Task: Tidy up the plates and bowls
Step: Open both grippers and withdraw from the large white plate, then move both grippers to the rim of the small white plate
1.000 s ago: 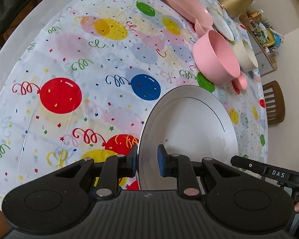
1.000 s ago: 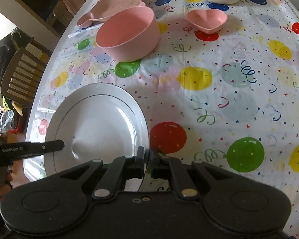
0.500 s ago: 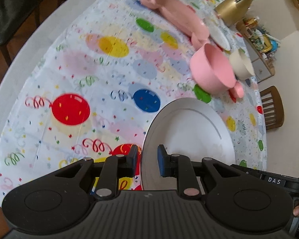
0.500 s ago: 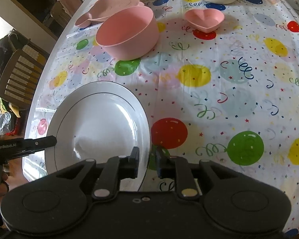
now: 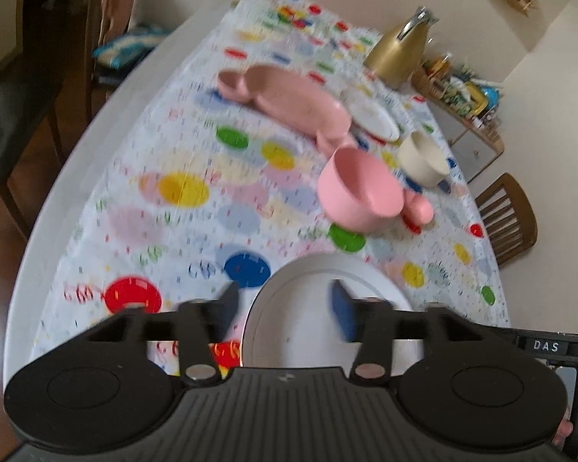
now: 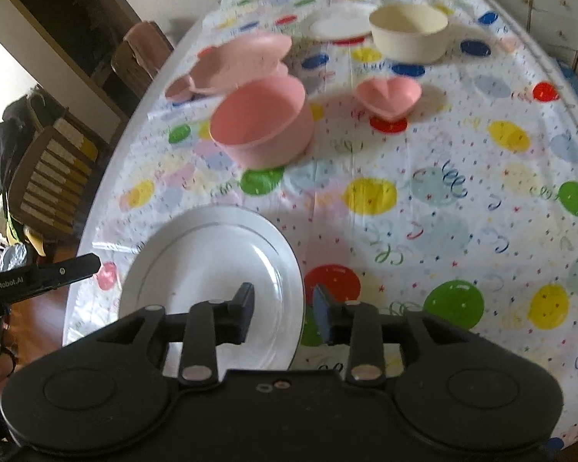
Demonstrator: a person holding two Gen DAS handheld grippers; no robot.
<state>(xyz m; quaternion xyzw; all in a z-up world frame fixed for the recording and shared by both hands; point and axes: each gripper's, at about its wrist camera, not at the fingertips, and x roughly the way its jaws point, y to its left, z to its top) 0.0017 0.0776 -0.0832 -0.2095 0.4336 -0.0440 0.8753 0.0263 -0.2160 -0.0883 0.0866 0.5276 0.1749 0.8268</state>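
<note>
The left gripper and right gripper are both opening, gripping nothing. The round white ceramic plate is lying flat on the balloon-print tablecloth

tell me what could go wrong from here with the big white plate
The white plate lies close to the table's near edge, so a bump could send it off. Both the left gripper and the right gripper, jaws opening with nothing between them, hang just above its rim and could clip it. The pink bowl sits close behind.
</note>
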